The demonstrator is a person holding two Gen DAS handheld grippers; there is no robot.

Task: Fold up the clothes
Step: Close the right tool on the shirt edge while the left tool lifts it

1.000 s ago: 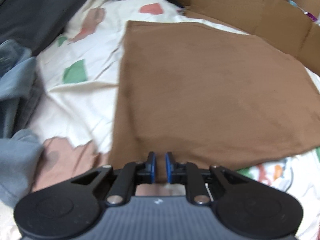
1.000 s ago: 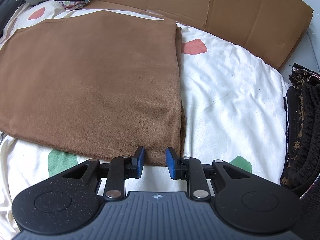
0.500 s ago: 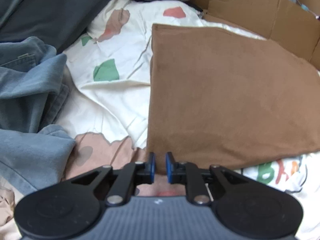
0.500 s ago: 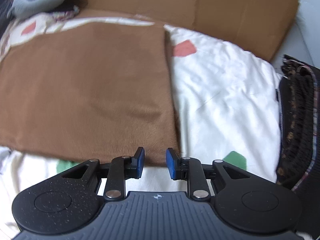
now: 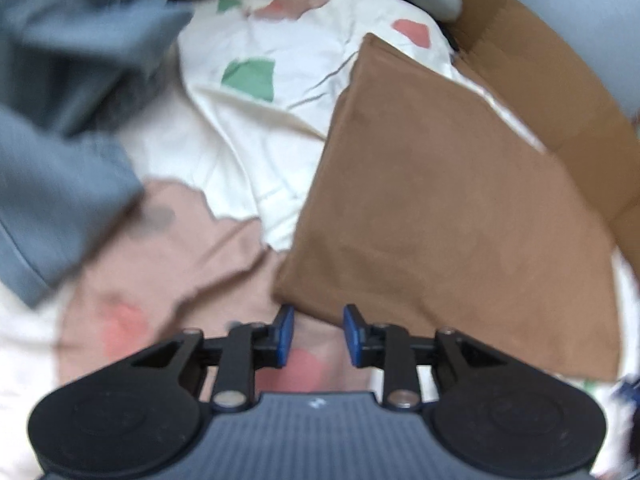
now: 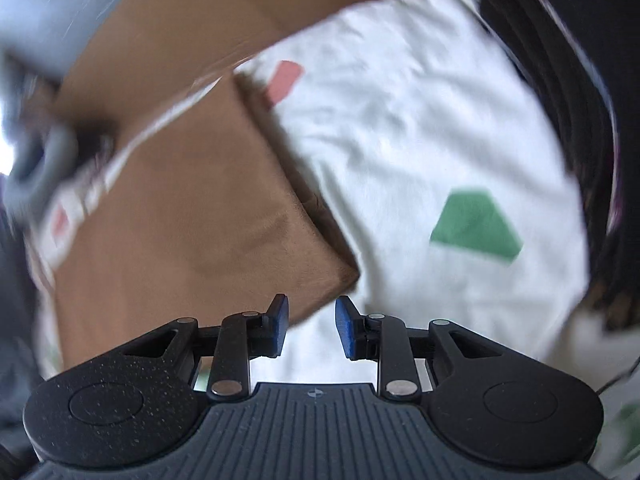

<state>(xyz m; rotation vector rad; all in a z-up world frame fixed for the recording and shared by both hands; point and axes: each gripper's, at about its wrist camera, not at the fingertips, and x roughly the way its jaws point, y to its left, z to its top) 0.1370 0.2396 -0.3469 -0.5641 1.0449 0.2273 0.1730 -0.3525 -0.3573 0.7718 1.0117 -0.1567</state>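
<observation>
A folded brown cloth (image 5: 448, 208) lies flat on a white sheet with coloured patches (image 5: 256, 128). My left gripper (image 5: 318, 334) is open and empty, just short of the cloth's near left corner. In the right wrist view the same brown cloth (image 6: 192, 216) fills the left middle. My right gripper (image 6: 311, 326) is open and empty at the cloth's near right corner, its left finger over the cloth edge. Both views are blurred by motion.
A heap of blue-grey garments (image 5: 60, 128) lies to the left. Brown cardboard (image 5: 560, 92) stands along the far side, also in the right wrist view (image 6: 224, 20). A dark knitted garment (image 6: 580, 92) lies at the right edge of the sheet (image 6: 420, 140).
My left gripper has opened from nearly shut and swung left, off the cloth's near edge to its corner. My right gripper has swung right and tilted, staying open.
</observation>
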